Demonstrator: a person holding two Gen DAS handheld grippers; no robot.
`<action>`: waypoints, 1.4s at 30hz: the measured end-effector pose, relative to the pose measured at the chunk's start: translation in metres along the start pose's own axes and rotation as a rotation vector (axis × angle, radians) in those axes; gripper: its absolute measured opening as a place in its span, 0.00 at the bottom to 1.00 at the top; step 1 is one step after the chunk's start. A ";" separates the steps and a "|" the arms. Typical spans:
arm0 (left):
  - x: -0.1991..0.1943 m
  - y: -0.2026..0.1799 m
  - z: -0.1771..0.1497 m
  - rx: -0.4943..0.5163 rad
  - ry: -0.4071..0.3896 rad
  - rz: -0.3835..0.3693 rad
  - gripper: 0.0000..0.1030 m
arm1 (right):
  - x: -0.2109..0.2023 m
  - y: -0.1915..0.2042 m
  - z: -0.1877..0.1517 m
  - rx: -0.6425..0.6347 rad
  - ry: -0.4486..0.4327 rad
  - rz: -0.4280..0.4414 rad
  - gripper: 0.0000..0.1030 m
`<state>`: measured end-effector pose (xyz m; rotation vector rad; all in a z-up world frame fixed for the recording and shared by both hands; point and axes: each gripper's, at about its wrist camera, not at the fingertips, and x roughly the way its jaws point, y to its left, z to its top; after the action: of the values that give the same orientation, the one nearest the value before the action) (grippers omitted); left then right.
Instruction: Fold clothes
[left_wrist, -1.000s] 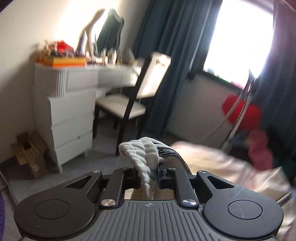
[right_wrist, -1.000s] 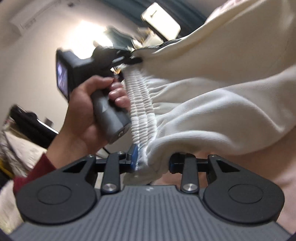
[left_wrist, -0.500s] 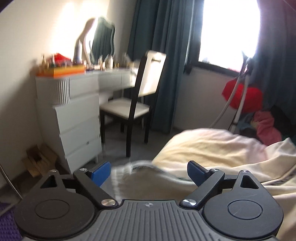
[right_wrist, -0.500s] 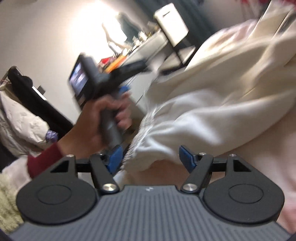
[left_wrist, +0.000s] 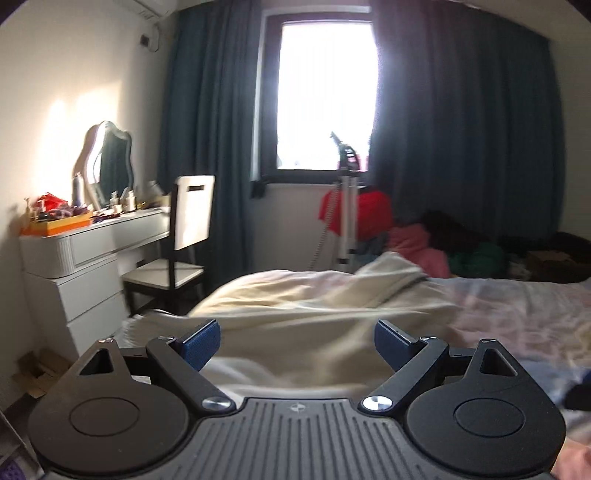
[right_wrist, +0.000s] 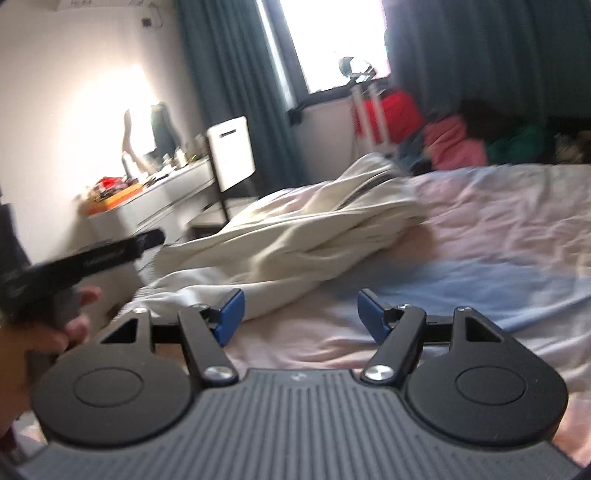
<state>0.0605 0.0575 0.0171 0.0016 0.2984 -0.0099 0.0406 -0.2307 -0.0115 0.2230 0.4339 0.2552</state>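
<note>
Cream white trousers (left_wrist: 314, 306) with a ribbed elastic waistband lie crumpled on the bed, also in the right wrist view (right_wrist: 295, 236). My left gripper (left_wrist: 297, 341) is open and empty, just short of the garment's near edge. My right gripper (right_wrist: 297, 314) is open and empty, over the sheet beside the garment's near end. The left gripper's body, held in a hand, shows at the left of the right wrist view (right_wrist: 88, 258).
The bed has a pink and pale blue sheet (right_wrist: 480, 240). A white dresser (left_wrist: 92, 258) with a mirror and clutter and a chair (left_wrist: 181, 251) stand left of the bed. A pile of red, pink and green clothes (left_wrist: 424, 240) lies under the window by dark curtains.
Both grippers have let go of the waistband and opened. The trousers have dropped onto the bed. Both grippers have pulled back and levelled out.
</note>
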 end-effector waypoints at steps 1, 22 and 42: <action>-0.004 -0.007 -0.007 -0.022 0.006 -0.012 0.89 | 0.000 -0.006 -0.005 0.000 -0.012 -0.023 0.69; 0.155 -0.117 -0.086 0.296 0.156 -0.137 0.67 | 0.020 -0.096 -0.008 0.347 -0.013 -0.331 0.68; 0.312 -0.242 -0.020 0.451 0.111 -0.152 0.10 | 0.115 -0.170 -0.031 0.455 0.086 -0.427 0.69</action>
<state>0.3503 -0.1878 -0.0936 0.4288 0.4018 -0.2285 0.1605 -0.3532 -0.1286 0.5563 0.6100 -0.2596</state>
